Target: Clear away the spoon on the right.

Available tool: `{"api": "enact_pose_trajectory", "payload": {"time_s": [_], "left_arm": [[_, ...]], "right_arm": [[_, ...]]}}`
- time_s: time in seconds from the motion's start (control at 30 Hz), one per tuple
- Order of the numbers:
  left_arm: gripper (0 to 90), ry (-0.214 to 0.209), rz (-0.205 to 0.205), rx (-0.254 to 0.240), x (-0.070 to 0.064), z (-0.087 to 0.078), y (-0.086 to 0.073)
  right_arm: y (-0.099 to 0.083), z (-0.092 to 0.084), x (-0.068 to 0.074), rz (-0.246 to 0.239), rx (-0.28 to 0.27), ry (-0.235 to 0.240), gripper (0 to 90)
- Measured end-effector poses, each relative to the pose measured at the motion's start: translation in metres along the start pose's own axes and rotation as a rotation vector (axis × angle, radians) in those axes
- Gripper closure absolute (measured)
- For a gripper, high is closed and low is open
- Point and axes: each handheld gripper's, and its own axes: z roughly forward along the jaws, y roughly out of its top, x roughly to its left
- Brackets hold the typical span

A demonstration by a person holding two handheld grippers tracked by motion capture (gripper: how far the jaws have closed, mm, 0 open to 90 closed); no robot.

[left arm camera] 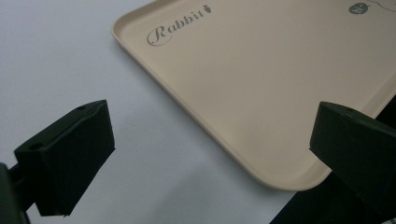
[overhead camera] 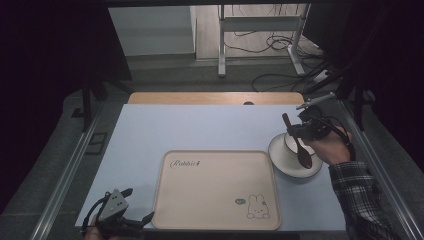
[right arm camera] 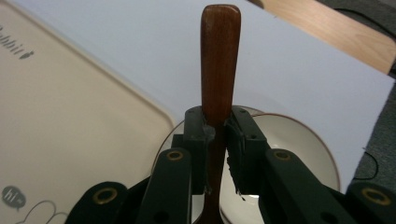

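Overhead, right fingers [overhead camera: 299, 131] clamp spoon [overhead camera: 298, 145] above saucer [overhead camera: 280, 159]; left fingers [overhead camera: 131, 216] wide

The spoon [right arm camera: 220, 60] is dark reddish wood, smooth with a soft sheen. The saucer [overhead camera: 282, 159] looks like glossy glazed ceramic. The beige tray [left arm camera: 261, 88] is smooth matt plastic. The pale worktop [overhead camera: 200, 127] cover is matt, its far edge wood.

Lab-like recording booth: dark curtains [overhead camera: 45, 75], floor cables [overhead camera: 280, 45], metal frame legs [overhead camera: 221, 45], mat-covered table [overhead camera: 200, 125].
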Motion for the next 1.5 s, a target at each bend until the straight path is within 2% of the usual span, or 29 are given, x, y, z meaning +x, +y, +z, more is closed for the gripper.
{"api": "enact_pose_trajectory", "payload": {"time_s": [0.6,1.1,1.5], "left_arm": [[0.0,0.003,-0.031,-0.034,0.003,-0.003,-0.002],[0.0,0.008,-0.066,-0.090,0.005,-0.009,-0.005],[0.0,0.009,-0.090,-0.136,0.007,-0.013,-0.008]], "right_arm": [[-0.003,0.012,0.050,-0.129,0.089,0.096,78.8],[-0.001,0.022,0.083,-0.208,0.139,0.146,78.8],[0.003,0.040,0.114,-0.282,0.197,0.180,78.9]]}}
